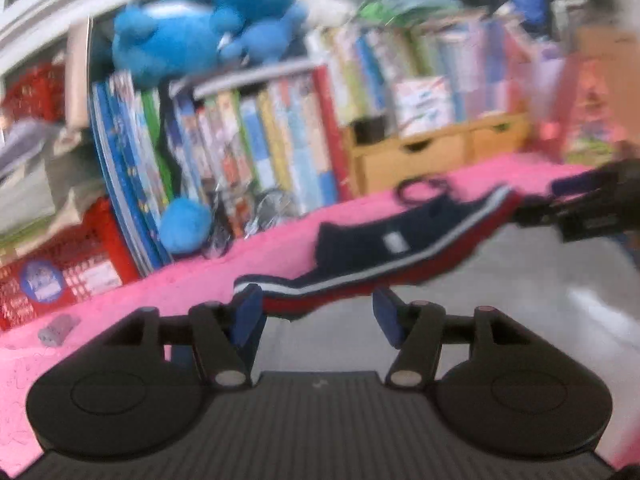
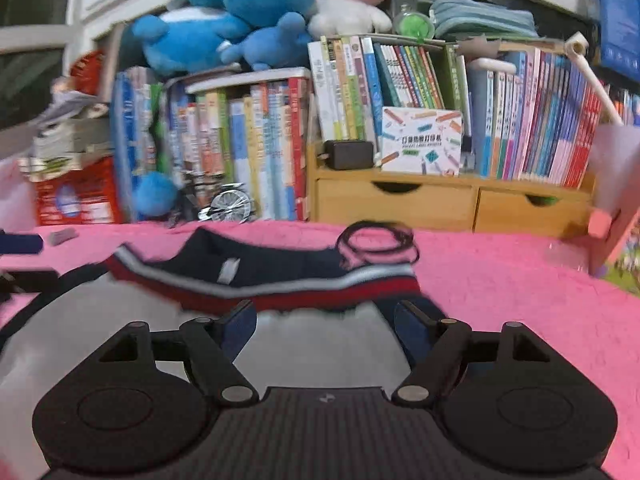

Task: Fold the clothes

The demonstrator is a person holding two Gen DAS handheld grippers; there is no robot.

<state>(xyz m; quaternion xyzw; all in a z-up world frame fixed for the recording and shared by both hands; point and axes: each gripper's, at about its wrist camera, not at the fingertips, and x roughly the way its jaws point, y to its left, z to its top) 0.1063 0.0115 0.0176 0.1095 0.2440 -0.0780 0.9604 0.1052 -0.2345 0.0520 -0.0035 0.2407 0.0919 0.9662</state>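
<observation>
A grey garment (image 2: 312,344) with a navy collar and a white and red striped band (image 2: 280,284) lies spread on the pink blanket (image 2: 500,280). In the left wrist view the same garment (image 1: 380,248) stretches to the right, blurred. My left gripper (image 1: 316,312) is open at the near end of the striped band, its blue pads (image 1: 248,312) apart with nothing pinched. My right gripper (image 2: 326,320) is open over the grey cloth just short of the band, with nothing gripped. It also shows as the right gripper (image 1: 580,216) at the garment's far end.
A black cord loop (image 2: 376,240) lies on the blanket behind the collar. Beyond it stand packed book rows (image 2: 248,152), a wooden drawer unit (image 2: 440,204), blue plush toys (image 2: 224,28) and a small wheel model (image 2: 230,204). A small grey object (image 2: 62,236) lies at the left.
</observation>
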